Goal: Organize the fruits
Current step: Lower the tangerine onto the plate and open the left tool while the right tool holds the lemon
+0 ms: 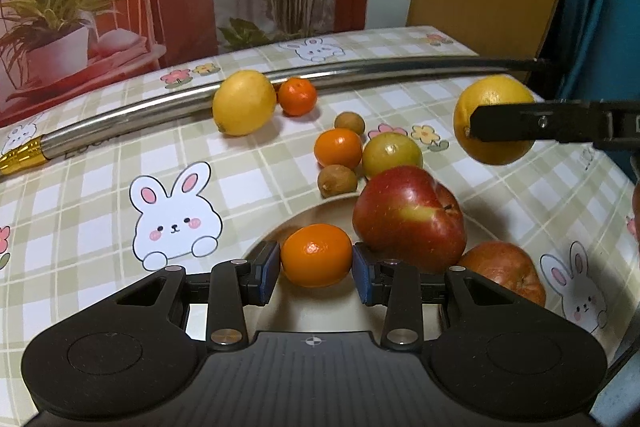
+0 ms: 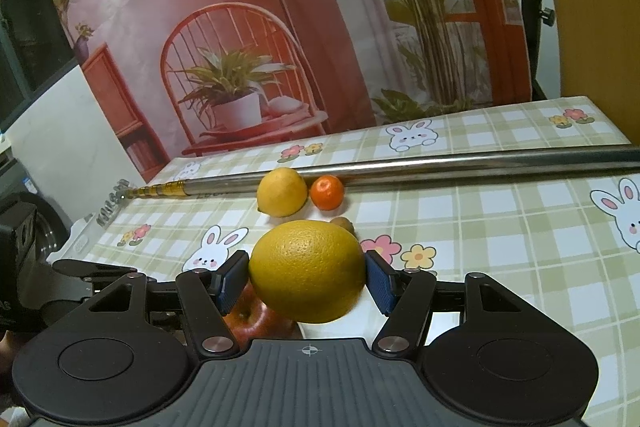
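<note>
My left tool (image 1: 316, 263) pinches a mandarin (image 1: 316, 255) just over the white plate (image 1: 280, 227) beside the red apple (image 1: 408, 215), while my right tool (image 2: 307, 277), gripping a lemon (image 2: 308, 271), hangs above that plate's right side.

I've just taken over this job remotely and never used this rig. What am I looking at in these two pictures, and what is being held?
These are two hand-held grippers, each with a camera looking along its jaws. In the left view, the left gripper has closed on a small orange over a white plate with two red apples. In the right view, the right gripper grips a large lemon in the air. On the bunny tablecloth lie another lemon, a mandarin and a metal rod.
</note>
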Demonstrator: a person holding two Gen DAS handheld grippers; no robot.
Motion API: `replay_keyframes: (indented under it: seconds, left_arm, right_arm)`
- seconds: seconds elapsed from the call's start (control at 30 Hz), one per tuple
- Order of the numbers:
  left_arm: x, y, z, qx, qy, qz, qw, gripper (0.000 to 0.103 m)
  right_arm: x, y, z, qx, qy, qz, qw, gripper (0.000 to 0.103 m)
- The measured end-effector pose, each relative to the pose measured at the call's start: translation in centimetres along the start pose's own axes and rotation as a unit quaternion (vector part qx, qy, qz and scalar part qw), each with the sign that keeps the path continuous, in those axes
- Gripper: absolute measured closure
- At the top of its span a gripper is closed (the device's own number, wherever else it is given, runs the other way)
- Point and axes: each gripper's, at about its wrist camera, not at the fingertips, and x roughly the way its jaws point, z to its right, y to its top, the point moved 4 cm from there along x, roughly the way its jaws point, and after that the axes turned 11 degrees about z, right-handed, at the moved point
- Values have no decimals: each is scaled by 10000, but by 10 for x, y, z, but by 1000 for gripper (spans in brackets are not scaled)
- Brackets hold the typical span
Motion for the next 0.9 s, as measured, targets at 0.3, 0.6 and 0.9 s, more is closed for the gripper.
replay_keyframes:
  seconds: [0.3,0.6,0.9]
  left_arm:
    - [0,-4,-4,-120,-97,-32,9999,62]
    - [-1,0,-14,-335,-227,0,9992,56]
    - [-29,7,-27,-694,-45,340,9970,54]
  right_arm:
    - [1,-2,2,31,7,-18,10000,44]
    - [0,-2,2,43,10,-32,10000,44]
    - [-3,-3,-3,-18,27,-80,10000,44]
